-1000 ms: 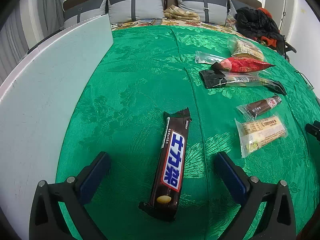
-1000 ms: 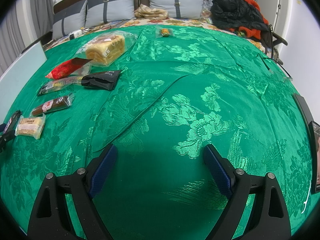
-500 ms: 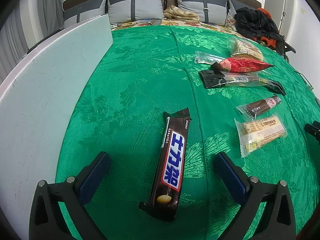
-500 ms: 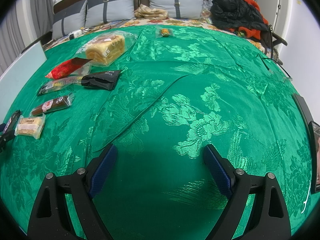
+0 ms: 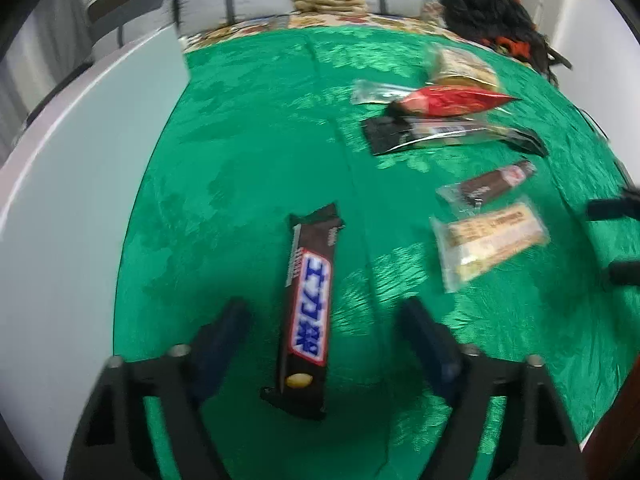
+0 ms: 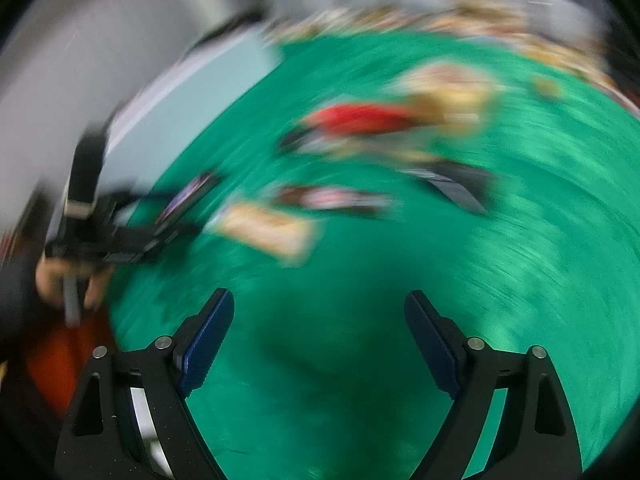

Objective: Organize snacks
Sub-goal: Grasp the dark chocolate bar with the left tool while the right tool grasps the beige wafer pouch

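Left tool (image 5: 324, 332) points steeply down at the bed, its two blue-padded fingers (image 5: 218, 346) standing either side of the chocolate bar (image 5: 310, 308); the jaws have just been closing, yet a clear strip of green shows between each pad and the wrapper, so nothing is gripped. The bar lies lengthwise between the fingers, its near end low in the view, which suits a pinch across its narrow width. To its left a pale board (image 5: 72, 208) runs along the edge of the green bedspread (image 5: 248, 140), possibly the place where sorted snacks are meant to line up, though that is only a guess. Further right lie the other snacks, apart from the bar: a clear-wrapped cracker pack (image 5: 490, 240) nearest, a small brown cake bar (image 5: 490, 186) just behind it, then a long dark packet (image 5: 448, 134) and a red packet (image 5: 452, 100) lying close together, with a bag of bread (image 5: 464, 66) behind them. In my judgement they are spread out loosely because sorting has barely begun. Right tool (image 6: 318, 344) hangs over bare bedspread with its fingers wide apart and nothing between them; its view is heavily blurred, so it looks to be swinging toward the pile, where the person's hand (image 6: 68, 280) on the left tool's handle also shows.
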`<state>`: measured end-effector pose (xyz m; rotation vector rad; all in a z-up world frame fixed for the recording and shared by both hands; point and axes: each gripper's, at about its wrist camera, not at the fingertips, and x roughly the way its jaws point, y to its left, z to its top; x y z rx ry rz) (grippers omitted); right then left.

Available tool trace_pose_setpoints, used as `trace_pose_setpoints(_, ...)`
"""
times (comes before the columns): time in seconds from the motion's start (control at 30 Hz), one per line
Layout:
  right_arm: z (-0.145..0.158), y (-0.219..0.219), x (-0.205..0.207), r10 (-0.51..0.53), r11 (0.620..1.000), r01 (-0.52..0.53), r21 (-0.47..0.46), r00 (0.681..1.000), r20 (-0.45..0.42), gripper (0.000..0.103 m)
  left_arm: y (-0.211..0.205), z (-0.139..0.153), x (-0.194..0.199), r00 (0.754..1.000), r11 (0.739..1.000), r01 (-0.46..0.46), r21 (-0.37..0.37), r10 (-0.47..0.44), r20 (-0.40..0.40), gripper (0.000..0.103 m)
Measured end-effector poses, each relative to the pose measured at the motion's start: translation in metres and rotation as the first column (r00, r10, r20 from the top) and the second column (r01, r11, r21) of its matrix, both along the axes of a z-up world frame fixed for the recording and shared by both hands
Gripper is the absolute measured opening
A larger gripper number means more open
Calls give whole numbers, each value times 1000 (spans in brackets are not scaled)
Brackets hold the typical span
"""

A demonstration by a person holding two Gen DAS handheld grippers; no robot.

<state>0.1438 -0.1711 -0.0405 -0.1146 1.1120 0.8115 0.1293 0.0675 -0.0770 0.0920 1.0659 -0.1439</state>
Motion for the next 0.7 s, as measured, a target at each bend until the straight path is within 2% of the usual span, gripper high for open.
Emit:
trace_pose_setpoints(0.03, -3, 13, 5, 42, 999, -43, -31, 999, -15, 89, -1, 1, 0, 1000, 1000, 6, -4, -6, -4, 52)
trace_pose_setpoints(0.1, -10, 47, 17, 129, 982, -128, -137, 992, -2, 88, -1, 4, 0, 1000, 1000, -4, -3, 4, -19, 17)
trace_pose_setpoints(0.23, -15, 88, 36, 223, 950, -222, -218, 975, -24, 88, 10, 6, -12, 999, 998, -44, -50, 42, -34, 17)
trace_pose_setpoints(0.37, -21, 117, 34, 308, 899, -303, -316, 951, -34, 85, 18, 5, -29, 997, 991, -79, -109, 76, -34, 17)
trace_pose_setpoints(0.43, -21, 123, 25, 351, 872, -332, -361, 936, -15, 56, 20, 7, -35, 996, 987, -91, -136, 87, -32, 17)
trace_pose_setpoints(0.47, -18, 124, 19, 371, 867, -353, -351, 929, -19, 31, 21, 9, -37, 995, 983, -95, -154, 92, -25, 17)
trace_pose_setpoints(0.5, -15, 123, 17, 357, 872, -349, -342, 933, -42, 30, 22, 10, -39, 995, 981, -100, -164, 98, -22, 16)
trace_pose_setpoints(0.6, -4, 108, 6, 311, 891, -296, -345, 950, -14, 30, 23, 23, -45, 994, 970, -107, -218, 111, 6, 16)
trace_pose_setpoints(0.7, 7, 76, 4, 145, 949, -142, -280, 989, -13, 30, 25, 40, -50, 992, 953, -110, -282, 124, 33, 16)
